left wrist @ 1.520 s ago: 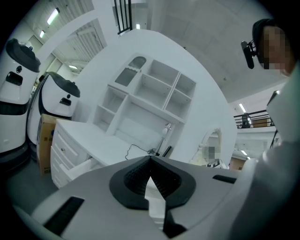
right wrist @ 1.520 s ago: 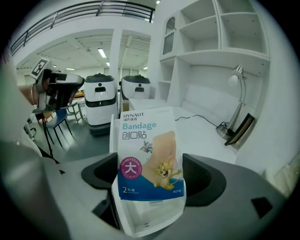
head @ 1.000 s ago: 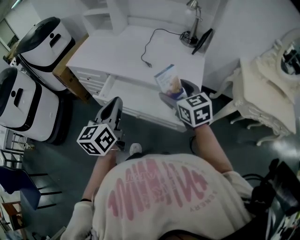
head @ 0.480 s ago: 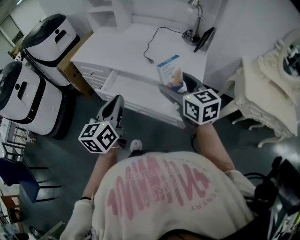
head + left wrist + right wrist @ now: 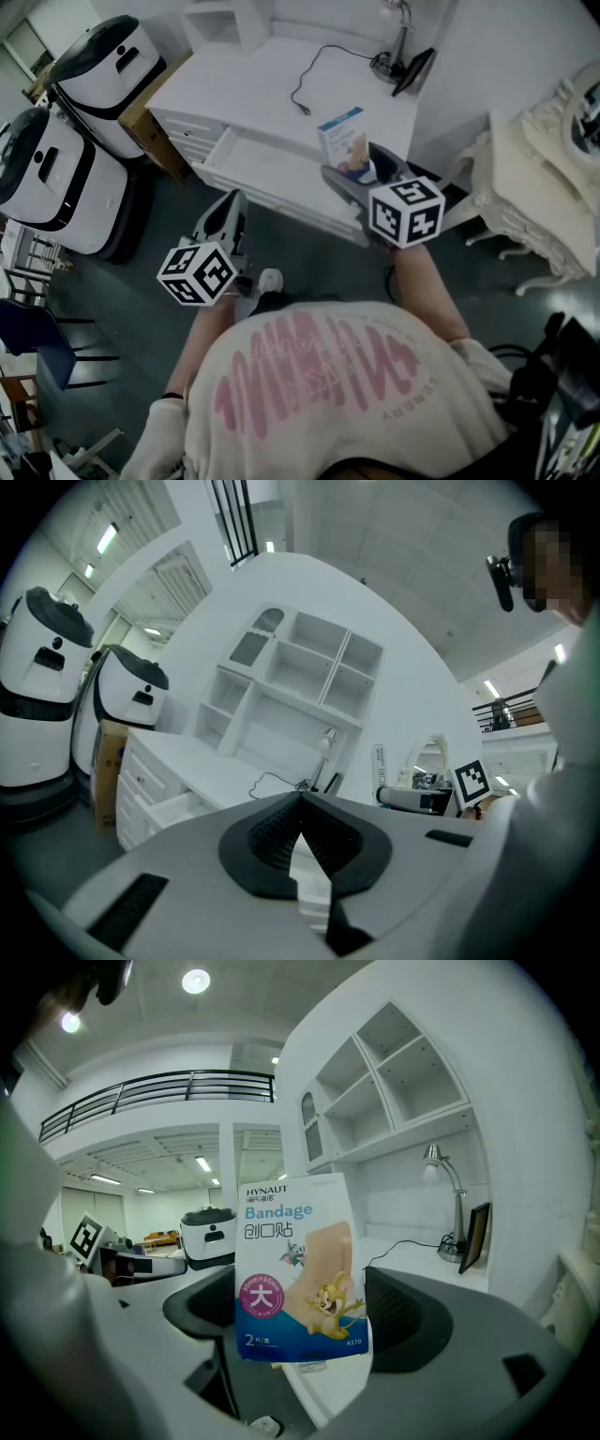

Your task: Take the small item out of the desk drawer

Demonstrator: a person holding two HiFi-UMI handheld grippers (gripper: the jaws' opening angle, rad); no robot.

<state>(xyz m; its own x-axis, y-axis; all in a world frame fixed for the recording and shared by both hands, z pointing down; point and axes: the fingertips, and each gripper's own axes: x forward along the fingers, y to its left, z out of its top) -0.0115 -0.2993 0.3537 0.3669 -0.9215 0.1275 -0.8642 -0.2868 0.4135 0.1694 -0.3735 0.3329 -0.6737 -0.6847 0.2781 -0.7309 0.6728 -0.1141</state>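
Note:
A small blue-and-white bandage packet [image 5: 298, 1269] stands upright between the jaws of my right gripper [image 5: 305, 1324], which is shut on it. In the head view the bandage packet [image 5: 343, 142] hangs over the desk's front edge, just right of the open drawer [image 5: 246, 167] of the white desk [image 5: 253, 80]. My right gripper [image 5: 354, 174] is above the drawer's right end. My left gripper [image 5: 229, 204] is lower, in front of the drawer and off the desk, shut on nothing. In the left gripper view the left gripper [image 5: 300, 801] has its tips together, and the drawer [image 5: 174, 808] stands pulled out.
A desk lamp [image 5: 397, 21], a black panel [image 5: 413, 69] and a black cable [image 5: 306, 86] are on the desktop. Two white-and-black machines [image 5: 90, 67] and a cardboard box [image 5: 142, 124] stand left. An ornate white table [image 5: 544, 178] is at the right. A shelf unit [image 5: 298, 679] tops the desk.
My right gripper has lifted the bandage packet a little up and away from the drawer. The left gripper has hardly moved.

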